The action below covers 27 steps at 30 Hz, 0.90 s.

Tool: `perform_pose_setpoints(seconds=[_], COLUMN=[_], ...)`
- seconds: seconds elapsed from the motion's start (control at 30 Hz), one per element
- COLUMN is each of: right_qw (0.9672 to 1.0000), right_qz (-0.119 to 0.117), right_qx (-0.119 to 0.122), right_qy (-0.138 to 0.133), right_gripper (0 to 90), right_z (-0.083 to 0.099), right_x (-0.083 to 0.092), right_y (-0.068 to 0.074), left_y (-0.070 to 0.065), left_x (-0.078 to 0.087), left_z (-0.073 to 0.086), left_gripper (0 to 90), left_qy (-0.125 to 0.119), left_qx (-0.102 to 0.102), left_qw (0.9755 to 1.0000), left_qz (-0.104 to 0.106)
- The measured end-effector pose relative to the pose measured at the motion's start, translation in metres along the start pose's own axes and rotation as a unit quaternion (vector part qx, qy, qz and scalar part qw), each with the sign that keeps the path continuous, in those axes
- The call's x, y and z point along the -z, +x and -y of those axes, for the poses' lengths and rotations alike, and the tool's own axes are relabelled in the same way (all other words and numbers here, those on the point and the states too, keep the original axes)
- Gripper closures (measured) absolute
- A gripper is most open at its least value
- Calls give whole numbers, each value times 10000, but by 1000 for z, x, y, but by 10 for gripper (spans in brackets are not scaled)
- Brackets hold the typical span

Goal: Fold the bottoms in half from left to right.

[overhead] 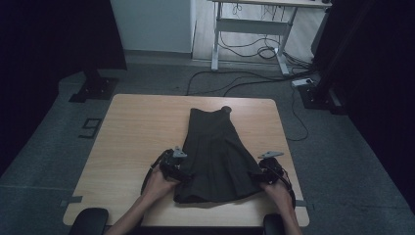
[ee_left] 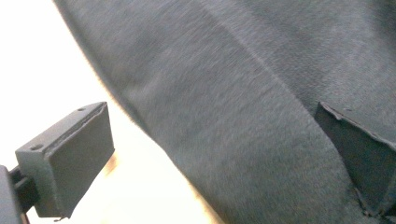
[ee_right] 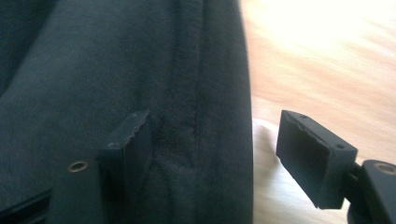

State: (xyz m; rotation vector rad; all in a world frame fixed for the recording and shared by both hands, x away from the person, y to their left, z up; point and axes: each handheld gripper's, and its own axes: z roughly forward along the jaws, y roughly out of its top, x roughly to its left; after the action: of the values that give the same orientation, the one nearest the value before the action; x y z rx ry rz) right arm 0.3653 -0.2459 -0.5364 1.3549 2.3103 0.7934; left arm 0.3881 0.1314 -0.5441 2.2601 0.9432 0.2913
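On the bench (overhead: pixel 132 132) a dark skirt (overhead: pixel 215 152) lies flat, waist far, hem near; no fold looks made yet, so the work seems barely begun. Each hand-held gripper, left (ee_left: pixel 210 154) and right (ee_right: pixel 215 154), straddles a side edge near the hem, jaws apart, nothing pinched.

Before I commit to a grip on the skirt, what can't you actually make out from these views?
- Skirt underside and layer count: hidden by its own fabric, all views.
- Left gripper contact with the cloth: blurred; far pad cut off by the frame edge.
- Right gripper pad contact with the side seam: unclear.
- Small dark object at the waistband: too small, high view.
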Motion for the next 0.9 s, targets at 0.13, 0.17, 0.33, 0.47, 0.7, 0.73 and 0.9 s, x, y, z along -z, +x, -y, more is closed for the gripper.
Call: perform_pose_setpoints(seconds=[0.13,0.17,0.33,0.47,0.7,0.73,0.9], right_qw=[9995,9992,9976,9969,9970,9969,9966], right_qz=[-276,-322,-483,-585,-551,-554,-554], right_qx=[180,232,499,521,482,467,327], right_qy=[-7,-1,-49,-18,-264,-295,-509], right_gripper=[233,226,198,185,213,213,212], right_z=[-3,-4,-10,-13,-27,-31,-58], right_x=[-3,-4,-10,-12,-1,-1,-16], right_y=[21,27,59,68,63,63,61], left_y=[18,24,41,45,52,55,69], left_x=[12,17,33,38,57,58,42], left_z=[14,18,34,37,13,9,1], left_gripper=[2,3,17,28,100,100,107], left_qy=[-14,0,65,46,-411,-451,-366], left_qx=[216,264,423,452,309,336,415], left_qw=[9997,9996,9990,9989,9986,9983,9983], left_qz=[-77,-75,-144,-92,-138,-149,-192])
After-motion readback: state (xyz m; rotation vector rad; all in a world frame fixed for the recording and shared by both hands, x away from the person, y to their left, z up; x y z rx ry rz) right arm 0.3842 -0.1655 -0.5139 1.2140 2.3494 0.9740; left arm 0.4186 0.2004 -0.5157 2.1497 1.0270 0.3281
